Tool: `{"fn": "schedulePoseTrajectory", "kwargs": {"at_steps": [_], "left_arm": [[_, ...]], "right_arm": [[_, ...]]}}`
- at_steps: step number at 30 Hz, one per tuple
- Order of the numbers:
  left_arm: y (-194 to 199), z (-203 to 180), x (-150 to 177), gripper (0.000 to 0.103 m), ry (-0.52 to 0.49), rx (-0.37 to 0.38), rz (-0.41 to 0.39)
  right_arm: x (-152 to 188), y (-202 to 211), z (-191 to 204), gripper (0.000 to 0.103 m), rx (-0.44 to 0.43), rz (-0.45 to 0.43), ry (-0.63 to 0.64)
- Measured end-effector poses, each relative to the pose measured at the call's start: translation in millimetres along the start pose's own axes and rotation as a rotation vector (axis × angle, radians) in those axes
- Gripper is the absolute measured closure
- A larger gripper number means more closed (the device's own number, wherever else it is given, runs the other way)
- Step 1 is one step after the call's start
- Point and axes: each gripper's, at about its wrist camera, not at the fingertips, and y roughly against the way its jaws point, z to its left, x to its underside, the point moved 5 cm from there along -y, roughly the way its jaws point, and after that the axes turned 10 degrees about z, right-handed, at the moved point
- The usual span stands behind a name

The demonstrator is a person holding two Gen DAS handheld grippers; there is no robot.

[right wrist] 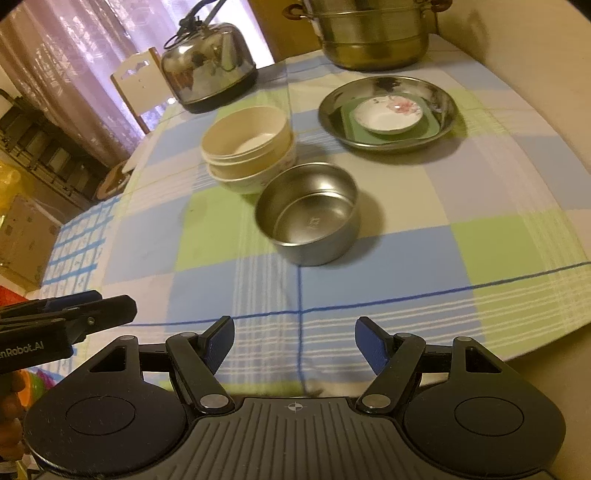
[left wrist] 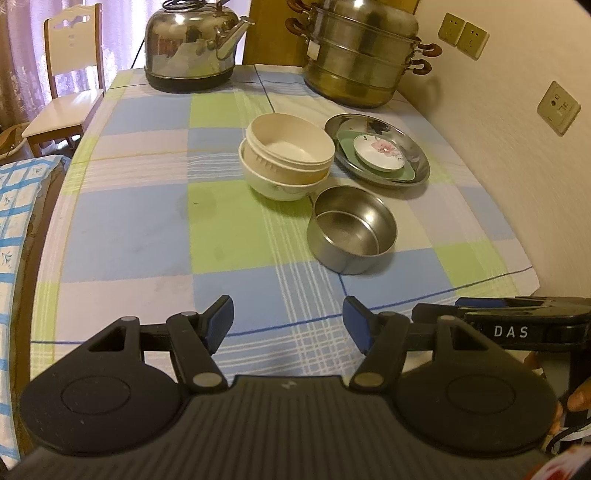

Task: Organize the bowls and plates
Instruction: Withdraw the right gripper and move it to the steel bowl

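A cream bowl sits nested in a white bowl (left wrist: 286, 158) (right wrist: 249, 147) near the middle of the checked tablecloth. In front of that stack stands an empty steel bowl (left wrist: 351, 230) (right wrist: 308, 214). Further back right, a steel plate (left wrist: 376, 149) (right wrist: 388, 112) carries a green square plate (left wrist: 408, 173) (right wrist: 432, 127) with a small flowered white dish (left wrist: 380, 151) (right wrist: 388, 114) on top. My left gripper (left wrist: 288, 325) hangs open over the near table edge, nothing between its blue pads. My right gripper (right wrist: 295, 343) is open too, short of the steel bowl and empty.
A steel kettle (left wrist: 190, 48) (right wrist: 208, 61) and a stacked steamer pot (left wrist: 362, 55) (right wrist: 373, 35) stand at the table's far end. A white chair (left wrist: 68, 81) is beyond the far left corner. A wall with sockets (left wrist: 557, 107) runs along the right.
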Motion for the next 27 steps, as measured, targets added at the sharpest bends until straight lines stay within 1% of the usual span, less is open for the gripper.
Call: {"fn": "schedulePoseTrajectory", "kwargs": {"at_steps": [8, 17, 18, 21, 24, 27], "left_arm": [[-26.5, -17.9, -20.7, 0.04, 0.006, -0.002, -0.002], [-60.9, -31.0, -43.8, 0.041, 0.037, -0.023, -0.004], [-64.8, -32.5, -46.4, 0.041, 0.04, -0.029, -0.005], [-75.8, -35.2, -53.3, 0.047, 0.053, -0.035, -0.005], [-86.2, -36.1, -58.3, 0.051, 0.067, -0.039, -0.001], [-96.2, -37.5, -64.2, 0.051, 0.081, -0.049, 0.001]], "right_arm": [[-26.0, -6.4, -26.8, 0.031, 0.054, -0.021, 0.046], [-62.7, -25.4, -50.2, 0.031, 0.063, -0.02, 0.121], [-67.3, -28.2, -51.8, 0.031, 0.062, -0.019, 0.131], [-79.8, -36.5, -54.1, 0.031, 0.058, -0.023, 0.17], [-91.1, -45.6, -54.4, 0.033, 0.049, -0.023, 0.211], [-100.8, -55.3, -55.2, 0.04, 0.036, -0.014, 0.243]]}}
